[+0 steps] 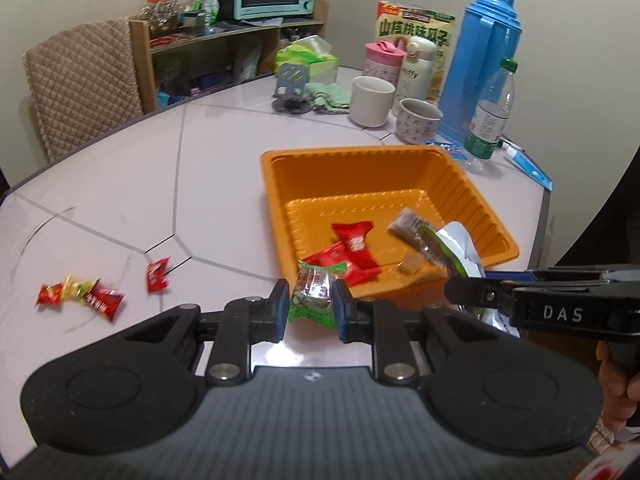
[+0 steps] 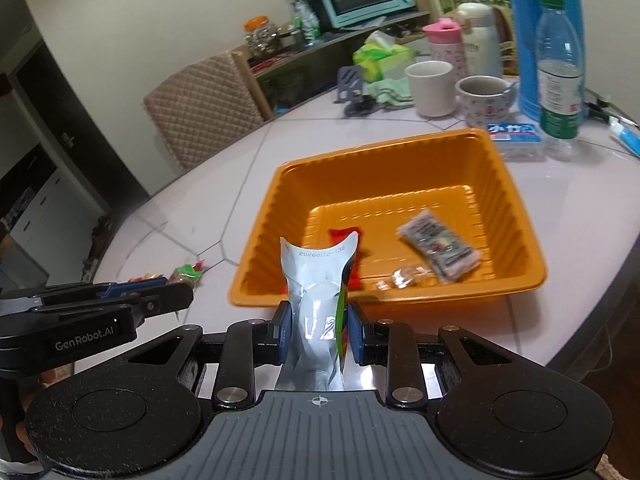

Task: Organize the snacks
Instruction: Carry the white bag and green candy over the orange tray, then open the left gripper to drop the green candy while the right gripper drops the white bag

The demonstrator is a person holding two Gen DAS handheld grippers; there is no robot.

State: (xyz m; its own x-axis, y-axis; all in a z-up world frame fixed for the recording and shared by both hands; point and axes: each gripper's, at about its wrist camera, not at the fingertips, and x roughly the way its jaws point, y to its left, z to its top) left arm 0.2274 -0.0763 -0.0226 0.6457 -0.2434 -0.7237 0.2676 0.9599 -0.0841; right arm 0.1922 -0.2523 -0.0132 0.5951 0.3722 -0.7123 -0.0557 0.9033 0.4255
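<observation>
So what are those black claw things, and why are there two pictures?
They are two grabbers, each held in a person's hand, with a camera on each. One picture looks along the left grabber, the other along the right grabber. The left one pinches a green sweet; the right one pinches a silver packet. Both are by an orange tray on a table. The tray already holds some snacks. More red sweets wait on the table.

Pale tiled table (image 1: 224,152) | orange tray (image 1: 472,200) at centre | red wrapped candies (image 1: 80,296) well left of tray | mugs (image 1: 372,100), blue thermos (image 1: 480,68), water bottle (image 1: 490,116) behind tray
</observation>
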